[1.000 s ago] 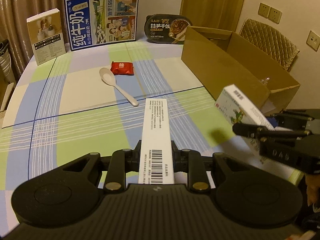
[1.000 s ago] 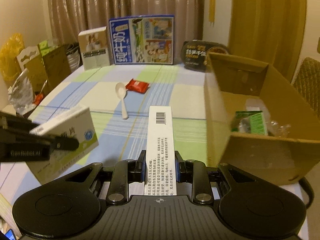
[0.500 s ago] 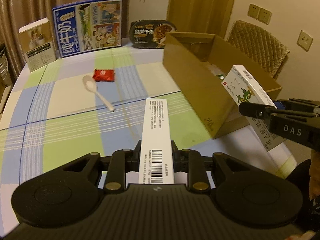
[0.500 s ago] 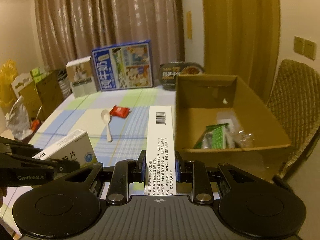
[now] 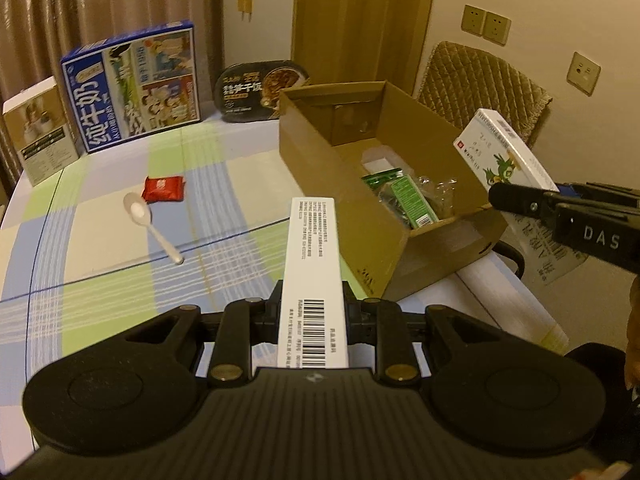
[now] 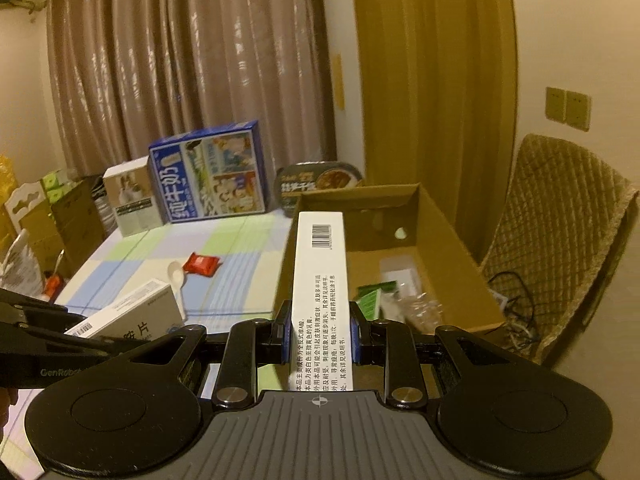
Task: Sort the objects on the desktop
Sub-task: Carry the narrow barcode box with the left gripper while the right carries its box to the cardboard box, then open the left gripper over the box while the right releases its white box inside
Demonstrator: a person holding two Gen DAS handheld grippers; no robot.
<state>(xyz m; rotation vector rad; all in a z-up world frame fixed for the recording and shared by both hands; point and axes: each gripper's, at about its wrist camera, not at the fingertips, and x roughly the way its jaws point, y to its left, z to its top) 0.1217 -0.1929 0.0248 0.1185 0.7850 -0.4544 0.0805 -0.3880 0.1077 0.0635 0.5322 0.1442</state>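
Observation:
My left gripper [image 5: 314, 312] is shut on a white medicine box [image 5: 314, 264] with a barcode, held above the table left of the open cardboard box [image 5: 352, 184]. My right gripper [image 6: 320, 320] is shut on another white medicine box [image 6: 320, 280], raised at the cardboard box's [image 6: 440, 240] near left corner. That box also shows in the left wrist view [image 5: 504, 156], with a green dragon print, beyond the carton's right wall. A green packet [image 5: 408, 198] and clear wrappers lie inside. A white spoon [image 5: 148, 220] and red snack packet [image 5: 164, 189] lie on the checked tablecloth.
A blue milk carton box [image 5: 132, 92], a small beige box [image 5: 40, 128] and a black instant-rice tray [image 5: 260, 92] stand along the table's far edge. A quilted chair [image 5: 484, 84] stands behind the carton. Bags and boxes [image 6: 44, 216] stand left of the table.
Both grippers have risen and swung right toward the cardboard box with their boxes. The carton's inside now shows in both views.

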